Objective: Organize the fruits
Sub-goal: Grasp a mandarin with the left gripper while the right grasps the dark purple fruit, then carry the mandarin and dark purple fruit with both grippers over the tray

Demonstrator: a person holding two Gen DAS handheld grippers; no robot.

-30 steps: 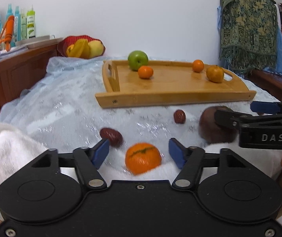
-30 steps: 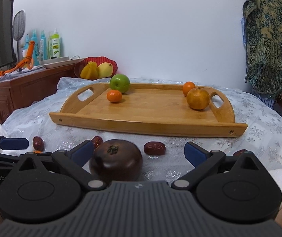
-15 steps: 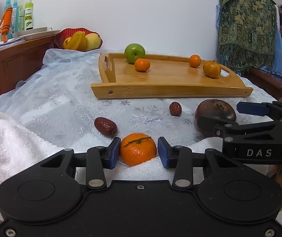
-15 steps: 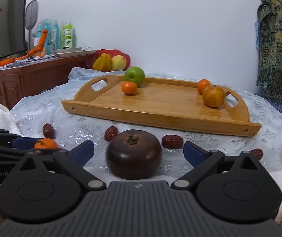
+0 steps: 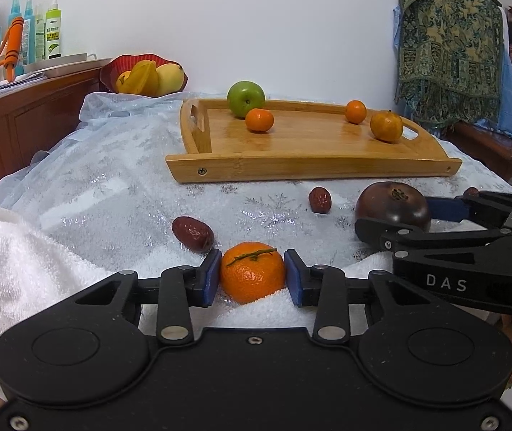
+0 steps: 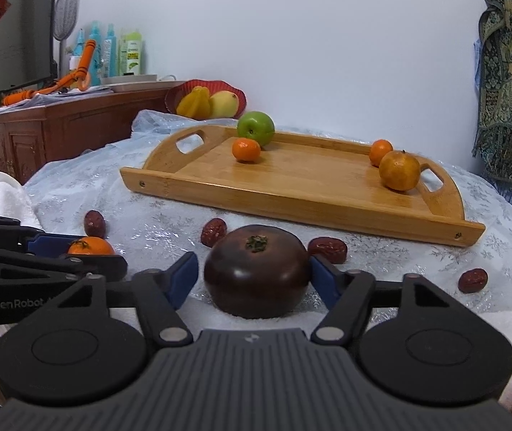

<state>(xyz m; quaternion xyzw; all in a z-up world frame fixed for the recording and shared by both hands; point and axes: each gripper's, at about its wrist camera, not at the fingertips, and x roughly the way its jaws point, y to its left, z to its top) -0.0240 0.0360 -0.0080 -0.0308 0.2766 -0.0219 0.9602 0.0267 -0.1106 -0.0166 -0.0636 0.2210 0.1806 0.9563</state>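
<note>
- Left gripper (image 5: 252,278), bottom centre, pads pressed on a tangerine (image 5: 252,272) over white towel (image 5: 22,262).
- Right gripper (image 6: 254,274), lettered "DAS", clamps a dark tomato (image 6: 256,271), lower centre.
- Wooden tray (image 5: 310,170) mid-frame.

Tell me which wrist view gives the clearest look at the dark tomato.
The right wrist view: the dark tomato sits centred between the right gripper fingers, stem cap up. The left wrist view shows only its upper part, off to the right, behind a black gripper finger.
</note>
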